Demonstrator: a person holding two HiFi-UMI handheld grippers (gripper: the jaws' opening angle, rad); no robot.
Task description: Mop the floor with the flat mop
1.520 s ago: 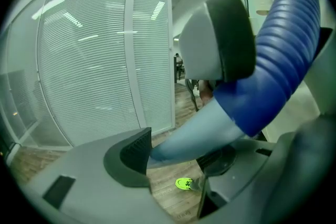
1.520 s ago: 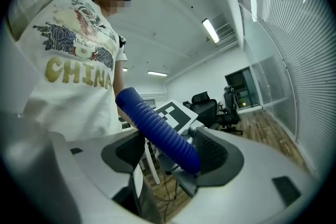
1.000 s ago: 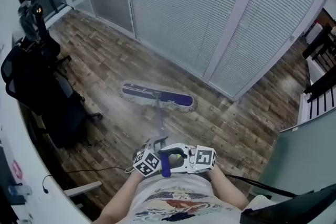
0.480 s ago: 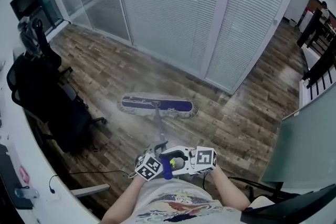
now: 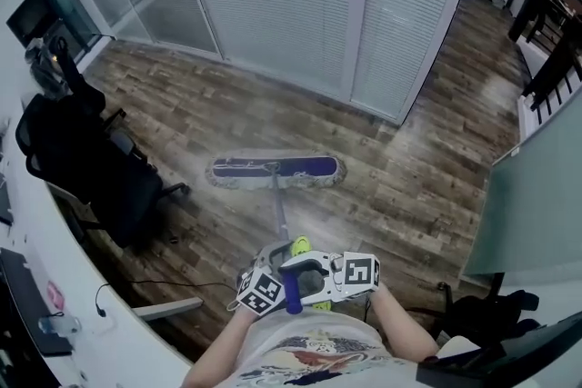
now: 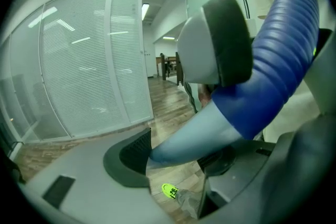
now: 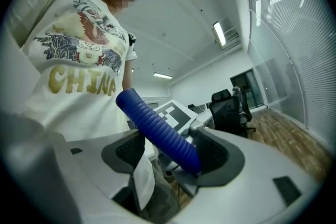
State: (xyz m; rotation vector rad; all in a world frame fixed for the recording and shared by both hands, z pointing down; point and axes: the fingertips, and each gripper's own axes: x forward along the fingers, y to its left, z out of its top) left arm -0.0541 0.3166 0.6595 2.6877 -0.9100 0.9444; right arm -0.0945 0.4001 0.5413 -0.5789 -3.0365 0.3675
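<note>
The flat mop's purple head (image 5: 275, 169) with its white fringe lies flat on the wood floor (image 5: 409, 186) in front of me. Its grey pole (image 5: 280, 218) runs back to a blue ribbed grip (image 5: 291, 291) at my waist. My left gripper (image 5: 275, 255) is shut on the pole just below the grip; in its own view the pole (image 6: 199, 131) passes between the pads. My right gripper (image 5: 307, 275) is shut on the blue grip (image 7: 160, 136), which fills the space between its jaws. The two grippers sit side by side, almost touching.
Black office chairs (image 5: 86, 164) stand at the left beside a curved white desk (image 5: 41, 277). A cable (image 5: 150, 283) trails on the floor there. A glass wall with blinds (image 5: 300, 4) closes the far side. A dark bag (image 5: 491, 315) lies at the lower right. My green shoe (image 5: 300, 243) shows by the pole.
The mop head has swung from a slant to lie level across the floor. My view has turned to the right. Both grippers keep their hold on the handle.
</note>
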